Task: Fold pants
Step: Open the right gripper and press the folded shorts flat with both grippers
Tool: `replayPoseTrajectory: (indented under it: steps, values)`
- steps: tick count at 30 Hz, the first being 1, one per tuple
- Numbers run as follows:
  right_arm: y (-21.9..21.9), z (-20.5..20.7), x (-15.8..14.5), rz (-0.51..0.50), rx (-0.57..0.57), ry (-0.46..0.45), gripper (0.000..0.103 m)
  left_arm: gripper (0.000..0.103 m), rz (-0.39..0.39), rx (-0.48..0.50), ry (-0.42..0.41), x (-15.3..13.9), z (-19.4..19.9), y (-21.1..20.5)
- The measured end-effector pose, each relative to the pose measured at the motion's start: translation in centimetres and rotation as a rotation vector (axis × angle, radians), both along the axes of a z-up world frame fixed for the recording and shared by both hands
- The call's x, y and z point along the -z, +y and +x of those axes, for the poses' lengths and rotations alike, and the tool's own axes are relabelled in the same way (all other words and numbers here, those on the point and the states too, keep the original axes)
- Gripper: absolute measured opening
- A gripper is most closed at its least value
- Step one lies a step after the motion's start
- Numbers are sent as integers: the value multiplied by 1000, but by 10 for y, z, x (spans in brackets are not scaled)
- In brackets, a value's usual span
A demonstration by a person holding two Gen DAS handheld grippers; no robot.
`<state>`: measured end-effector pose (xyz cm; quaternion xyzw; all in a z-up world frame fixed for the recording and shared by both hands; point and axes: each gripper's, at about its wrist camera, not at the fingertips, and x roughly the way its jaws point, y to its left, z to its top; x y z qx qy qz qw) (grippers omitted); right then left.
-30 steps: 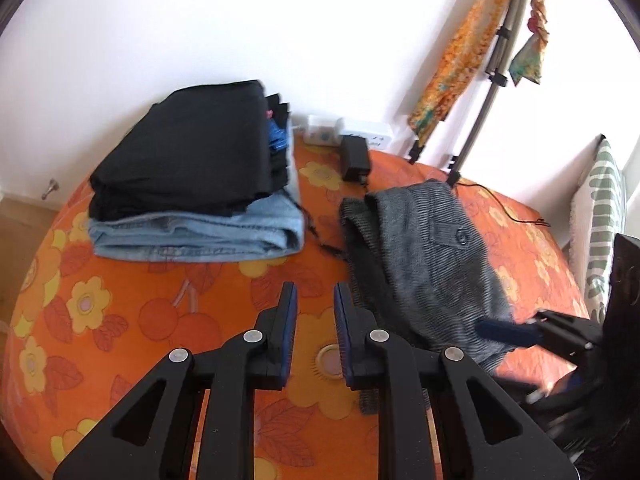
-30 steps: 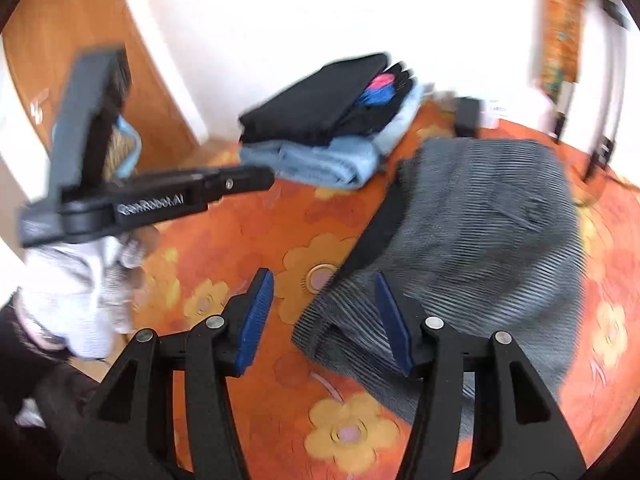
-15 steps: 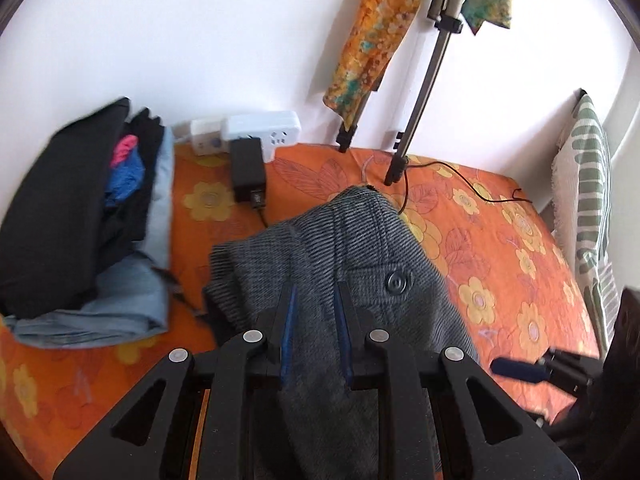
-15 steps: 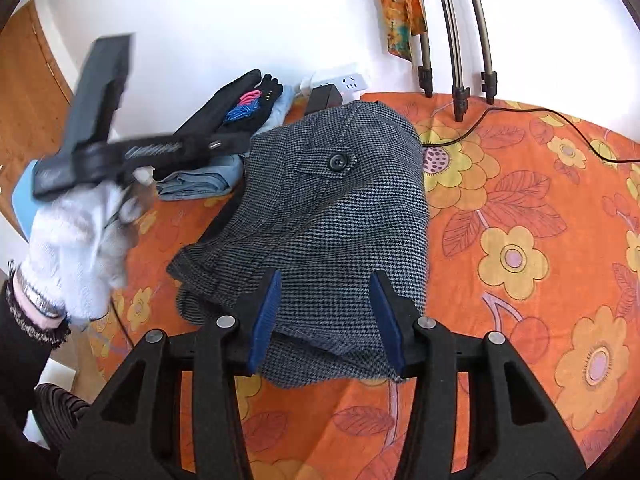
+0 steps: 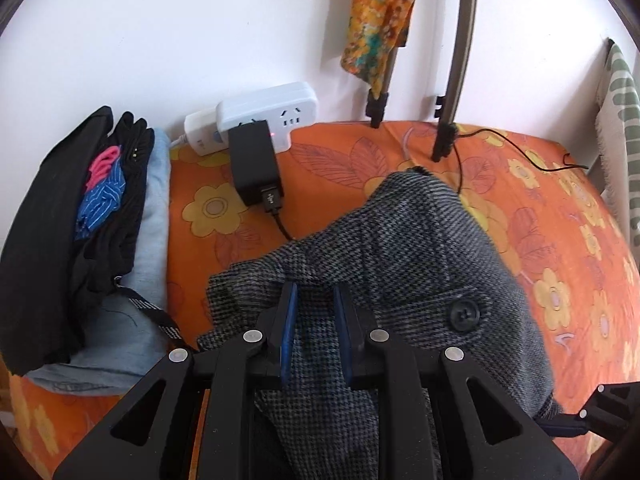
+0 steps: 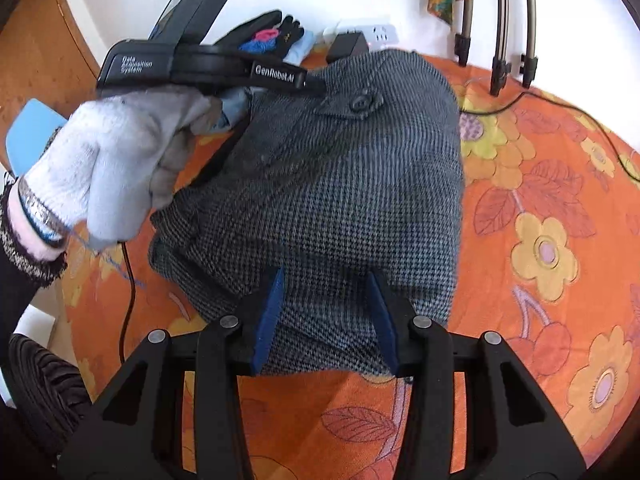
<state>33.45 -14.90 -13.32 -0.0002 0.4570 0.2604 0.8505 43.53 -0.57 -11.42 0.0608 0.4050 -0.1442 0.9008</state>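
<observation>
The grey houndstooth pants (image 5: pixel 400 264) lie folded in a bundle on the orange flowered bedspread (image 5: pixel 560 216), back-pocket button up. They also show in the right wrist view (image 6: pixel 340 184). My left gripper (image 5: pixel 314 320) is open with a narrow gap, its jaws over the bundle's left part. My right gripper (image 6: pixel 324 304) is open wide, its jaws astride the bundle's near edge. In the right wrist view the left gripper (image 6: pixel 316 82) reaches over the bundle's far left, held by a white-gloved hand (image 6: pixel 116 160).
A stack of folded clothes (image 5: pixel 80 240), black on top of blue denim, lies at the left. A white power strip (image 5: pixel 264 114) with a black charger (image 5: pixel 254 164) sits against the wall. Tripod legs (image 5: pixel 452 80) and an orange scarf (image 5: pixel 380 20) stand behind. A striped pillow (image 5: pixel 624 128) is at the right.
Both grippers have moved in over the grey pants; a second ago the left one was above bare bedspread beside them. The right gripper's jaws now straddle the bundle's near edge.
</observation>
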Motion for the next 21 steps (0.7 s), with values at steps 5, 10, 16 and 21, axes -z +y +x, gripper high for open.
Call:
replayPoseTrajectory:
  steps: [5,10,16,21]
  values:
    - [3,-5,8,-28,-23,2,45,17,48,5,-49,6,1,-8]
    - [-5,-4,-1,24,-18,24,45,17,43,1,-78,-5,-8,-4]
    - [-21,-1,-26,84,22,-35,45,17,18,19,-138,-27,-33,0]
    - [-25,6,-37,68,56,-100,45,17,-1,51,-154,-36,-53,-3]
